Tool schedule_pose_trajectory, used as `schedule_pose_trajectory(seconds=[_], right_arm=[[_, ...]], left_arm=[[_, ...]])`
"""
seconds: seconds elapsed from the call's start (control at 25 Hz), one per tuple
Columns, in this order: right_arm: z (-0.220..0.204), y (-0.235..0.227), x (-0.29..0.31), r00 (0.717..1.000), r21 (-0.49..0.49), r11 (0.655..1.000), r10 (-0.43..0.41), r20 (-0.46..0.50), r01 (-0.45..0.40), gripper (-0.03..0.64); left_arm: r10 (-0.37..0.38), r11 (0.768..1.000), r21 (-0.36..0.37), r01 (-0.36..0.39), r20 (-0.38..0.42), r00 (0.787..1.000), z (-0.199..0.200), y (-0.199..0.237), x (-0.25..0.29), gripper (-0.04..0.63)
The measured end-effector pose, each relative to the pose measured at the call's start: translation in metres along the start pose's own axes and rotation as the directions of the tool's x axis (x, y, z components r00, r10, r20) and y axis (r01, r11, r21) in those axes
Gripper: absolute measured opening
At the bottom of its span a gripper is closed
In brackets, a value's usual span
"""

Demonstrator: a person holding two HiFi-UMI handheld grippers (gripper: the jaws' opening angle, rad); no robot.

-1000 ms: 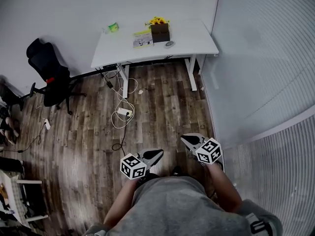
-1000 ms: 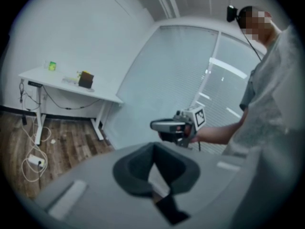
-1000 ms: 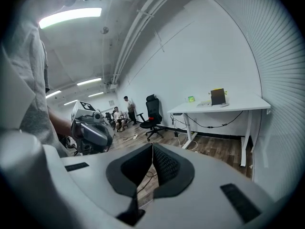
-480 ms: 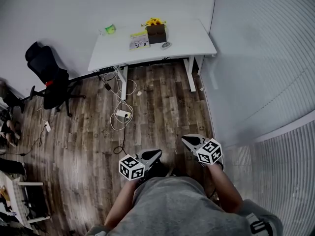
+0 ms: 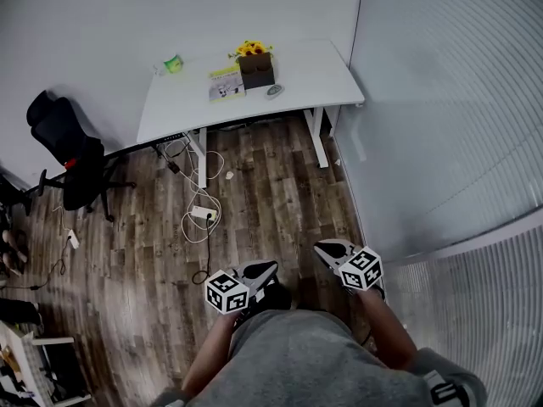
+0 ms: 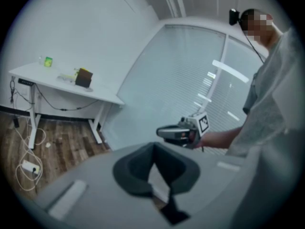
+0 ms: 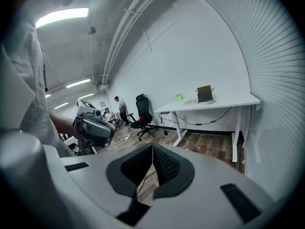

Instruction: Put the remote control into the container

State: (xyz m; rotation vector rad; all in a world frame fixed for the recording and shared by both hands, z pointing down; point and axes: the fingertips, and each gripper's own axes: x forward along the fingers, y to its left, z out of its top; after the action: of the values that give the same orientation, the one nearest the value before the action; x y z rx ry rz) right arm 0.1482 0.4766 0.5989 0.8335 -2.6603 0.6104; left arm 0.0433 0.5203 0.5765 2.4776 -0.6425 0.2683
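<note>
Far ahead stands a white desk (image 5: 314, 66) with a brown box-like container (image 5: 257, 70) on it, yellow flowers behind the box. A small grey object (image 5: 274, 90) lies just right of the box; it is too small to tell whether it is the remote control. My left gripper (image 5: 270, 267) and right gripper (image 5: 322, 248) hang low in front of my body over the wood floor, both shut and empty. The left gripper view shows its shut jaws (image 6: 153, 144), the container (image 6: 85, 78) and the right gripper (image 6: 167, 132). The right gripper view shows shut jaws (image 7: 152, 146) and the container (image 7: 204, 93).
A green item (image 5: 173, 64) and a booklet (image 5: 225, 84) also lie on the desk. Cables and a power strip (image 5: 202, 213) trail on the floor below it. A black office chair (image 5: 64, 147) stands at left. A ribbed wall (image 5: 450, 125) runs along the right. People sit far off (image 7: 108, 114).
In the head view the desk and chair have slid left and a little down as I move along the floor. Both grippers stay shut, low in front of me.
</note>
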Motion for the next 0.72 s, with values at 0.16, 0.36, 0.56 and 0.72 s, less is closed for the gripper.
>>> schedule_pose_trajectory(seconds=[0.16,0.36,0.56,0.72], right_arm=[[0.025,-0.016,0.027,1.000,-0.010,1.000,-0.014,0.007,0.014,0.017],[0.055,-0.027,0.065,1.000,-0.018,1.000,-0.014,0.013,0.014,0.017],[0.068,-0.029,0.094,1.000,-0.022,1.000,-0.015,0.002,0.015,0.017],[0.077,-0.036,0.111,0.999,-0.016,0.999,-0.032,-0.011,0.032,0.017]], left_arm=[[-0.017,1.000,0.000,0.017,-0.002,1.000,0.019,0.030,0.001,-0.002],[-0.028,1.000,-0.002,0.028,-0.007,1.000,0.042,0.069,-0.003,-0.002],[-0.038,0.999,-0.016,0.038,0.001,0.999,0.055,0.099,-0.010,-0.002],[-0.051,0.998,-0.024,0.051,0.002,0.999,0.063,0.121,-0.014,-0.002]])
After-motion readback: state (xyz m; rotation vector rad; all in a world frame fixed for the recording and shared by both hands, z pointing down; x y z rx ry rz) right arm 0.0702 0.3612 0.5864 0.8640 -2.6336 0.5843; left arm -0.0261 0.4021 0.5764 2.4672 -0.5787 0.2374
